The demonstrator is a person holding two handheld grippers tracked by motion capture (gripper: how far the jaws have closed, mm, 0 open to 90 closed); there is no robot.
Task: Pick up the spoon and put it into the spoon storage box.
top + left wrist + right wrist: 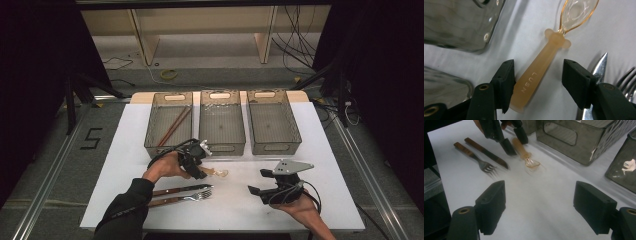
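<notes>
Just in front of the bins: left gripper straddling the spoon, not pinching it yet

On the white table, the amber plastic spoon lies flat just below the middle bin, and the left gripper has its jaws either side of the handle; one pad looks to be touching it, the other stands clearly off, so nothing is gripped yet. To do this well, it'd probably pay to centre the handle between the pads first, since a lopsided close could skid or spin the spoon toward the fork and knife beside it. Grabbing mid-handle, below the little knobs, looks like the steadier spot. The right gripper rests apart on the table with jaws wide and empty.
</notes>
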